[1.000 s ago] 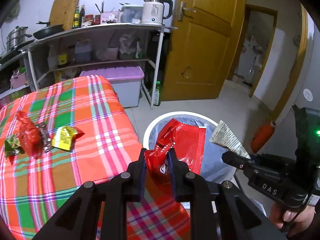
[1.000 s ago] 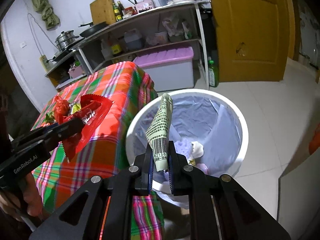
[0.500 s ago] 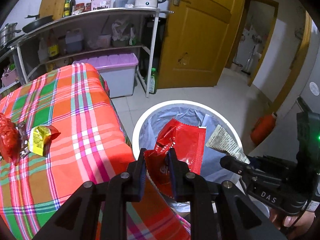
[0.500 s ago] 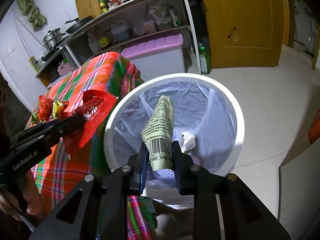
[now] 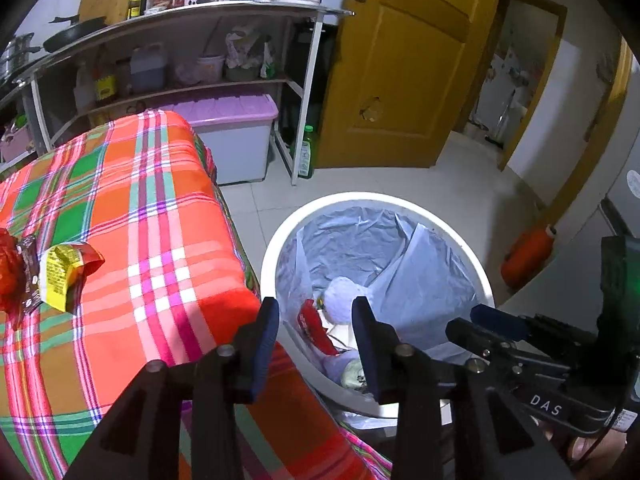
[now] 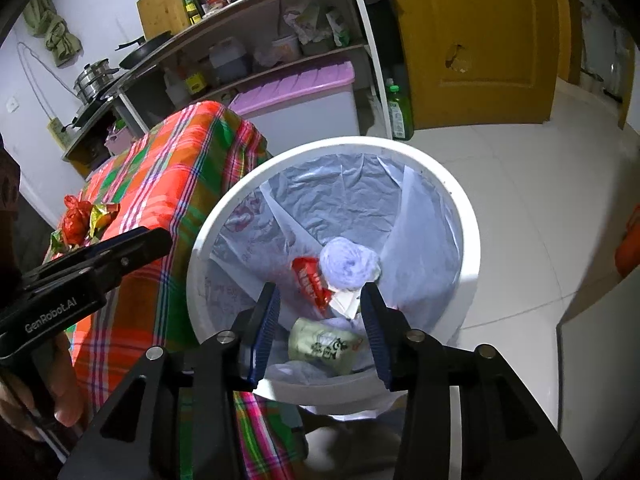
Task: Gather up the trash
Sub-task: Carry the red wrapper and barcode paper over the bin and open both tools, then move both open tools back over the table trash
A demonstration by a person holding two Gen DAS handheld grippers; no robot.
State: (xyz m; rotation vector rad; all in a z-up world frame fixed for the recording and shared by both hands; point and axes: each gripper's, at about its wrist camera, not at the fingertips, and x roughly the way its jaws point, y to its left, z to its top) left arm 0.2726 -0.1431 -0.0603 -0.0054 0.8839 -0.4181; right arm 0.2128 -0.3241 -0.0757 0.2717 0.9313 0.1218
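Both grippers hang open and empty over the white trash bin (image 5: 276,248) lined with a pale bag, which also shows in the right wrist view (image 6: 468,236). My left gripper (image 5: 316,316) is over its near left rim. My right gripper (image 6: 320,300) is over its near side. Inside lie a red wrapper (image 6: 310,282), also seen in the left wrist view (image 5: 314,326), a pale green printed wrapper (image 6: 324,346) and crumpled white tissue (image 6: 348,264). On the plaid tablecloth (image 5: 168,240) remain a yellow wrapper (image 5: 64,272) and red wrappers (image 5: 10,276).
The bin stands on the tiled floor against the table's right edge. Behind are a metal shelf rack (image 5: 200,40) with kitchen goods, a purple-lidded box (image 5: 236,136) and a wooden door (image 5: 404,72). An orange object (image 5: 526,256) lies on the floor at right.
Both grippers have opened. The red wrapper fell from the left gripper and the green printed wrapper from the right gripper into the bin.
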